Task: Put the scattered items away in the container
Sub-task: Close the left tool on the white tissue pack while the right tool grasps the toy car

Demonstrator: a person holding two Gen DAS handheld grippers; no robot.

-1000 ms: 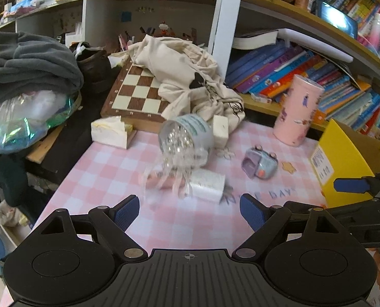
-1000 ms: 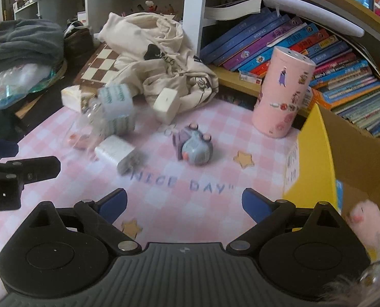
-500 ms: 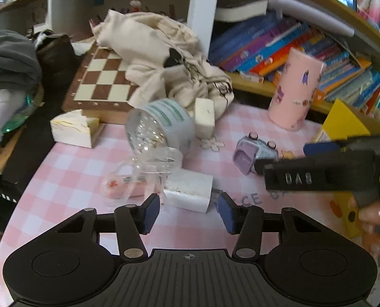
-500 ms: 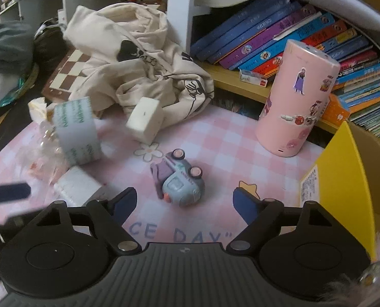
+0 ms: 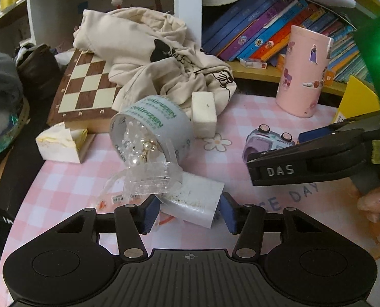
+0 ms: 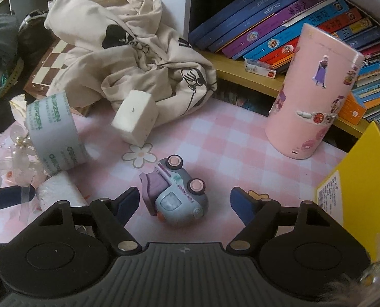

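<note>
A small toy car [image 6: 176,195] is seen tipped on its side on the pink checked surface [image 6: 215,138], lying between the partly open fingers of the right tongs [image 6: 185,202]; these are closing, and neither pad is yet touching the car. To the left of the car, a white wrapped block [image 5: 192,204] is framed by the left tongs [image 5: 188,211], whose jaws are opening slightly, with the pads very close to its ends; whether they press on it cannot be told. Just behind that block, a roll of tape [image 5: 151,130] lies on its side with pearl beads [image 5: 136,140] inside it, and crumpled clear wrapping [image 5: 149,179] is in front of it. A white foam block [image 6: 135,117] leans behind the car, against a cream cloth bag [image 6: 128,48]. A pink sticker-covered cylinder [image 6: 315,92] stands to the right of the car, and the yellow container [image 6: 364,189] is at the far right.
</note>
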